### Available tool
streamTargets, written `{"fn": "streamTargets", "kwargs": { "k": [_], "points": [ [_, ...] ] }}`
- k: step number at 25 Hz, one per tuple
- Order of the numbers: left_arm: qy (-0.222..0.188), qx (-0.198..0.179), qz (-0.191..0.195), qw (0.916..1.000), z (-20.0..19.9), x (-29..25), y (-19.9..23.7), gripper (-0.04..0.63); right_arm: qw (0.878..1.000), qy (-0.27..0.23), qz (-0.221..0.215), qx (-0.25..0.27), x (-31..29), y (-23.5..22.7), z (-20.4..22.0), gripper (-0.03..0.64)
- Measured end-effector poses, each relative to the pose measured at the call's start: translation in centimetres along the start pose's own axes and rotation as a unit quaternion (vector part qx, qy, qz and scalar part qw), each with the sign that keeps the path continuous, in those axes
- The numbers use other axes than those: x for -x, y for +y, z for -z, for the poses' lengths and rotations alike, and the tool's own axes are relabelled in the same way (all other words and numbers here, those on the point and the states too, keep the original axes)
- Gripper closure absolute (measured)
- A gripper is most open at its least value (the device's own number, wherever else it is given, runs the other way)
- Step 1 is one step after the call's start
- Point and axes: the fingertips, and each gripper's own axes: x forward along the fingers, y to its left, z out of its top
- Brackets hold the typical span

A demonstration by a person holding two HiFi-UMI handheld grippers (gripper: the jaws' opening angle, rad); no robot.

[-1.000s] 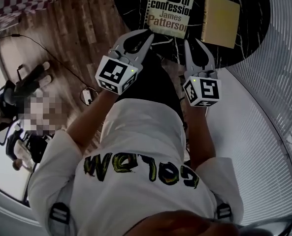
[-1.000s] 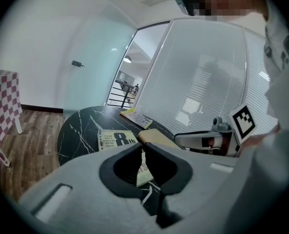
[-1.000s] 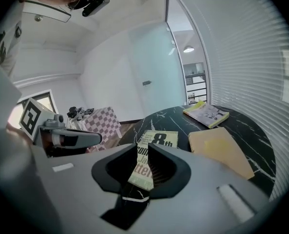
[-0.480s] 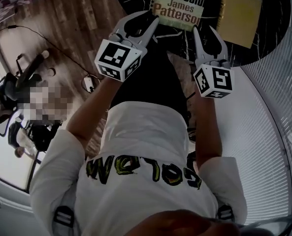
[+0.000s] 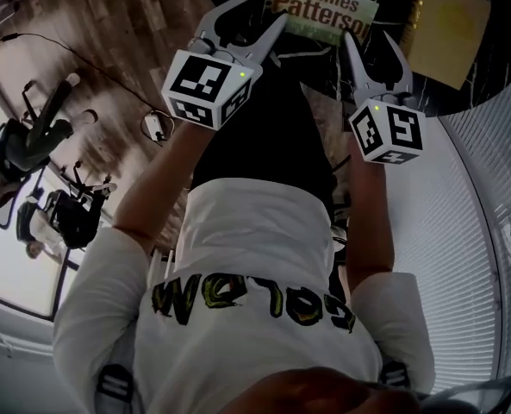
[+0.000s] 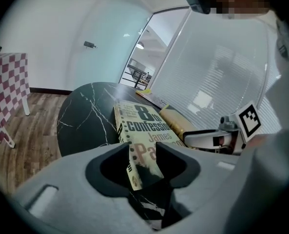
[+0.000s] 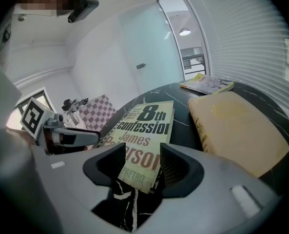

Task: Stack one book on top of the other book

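Opening around paperback (image 5: pixel 324 7), left gripper (image 5: pixel 253 20), right gripper (image 5: pixel 371 50)

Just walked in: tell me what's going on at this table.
A person aims the left gripper and right gripper at the near edge of the 8th Confession paperback on the black marble table. Both jaws have just been opening and grip nothing yet. The tan book lies beside it, unstacked.

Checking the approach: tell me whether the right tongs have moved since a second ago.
Yes. The right tongs have advanced toward the Patterson paperback, whose near corner now sits between them; they have just been opening.
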Motion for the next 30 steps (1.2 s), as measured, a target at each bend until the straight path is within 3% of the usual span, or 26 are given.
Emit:
{"fn": "streamTargets", "kwargs": {
  "k": [16,30],
  "points": [
    [0.03,0.035,0.018,0.9988,1.4,-1.7,0.7,0.403,1.0,0.017,-0.014,-0.022,-2.0,-0.3,1.2,0.383],
    [0.032,0.024,0.014,0.9991,1.7,-1.9,0.8,0.405,0.999,0.022,-0.015,-0.041,-2.2,-0.5,1.7,0.396]
  ]
}}
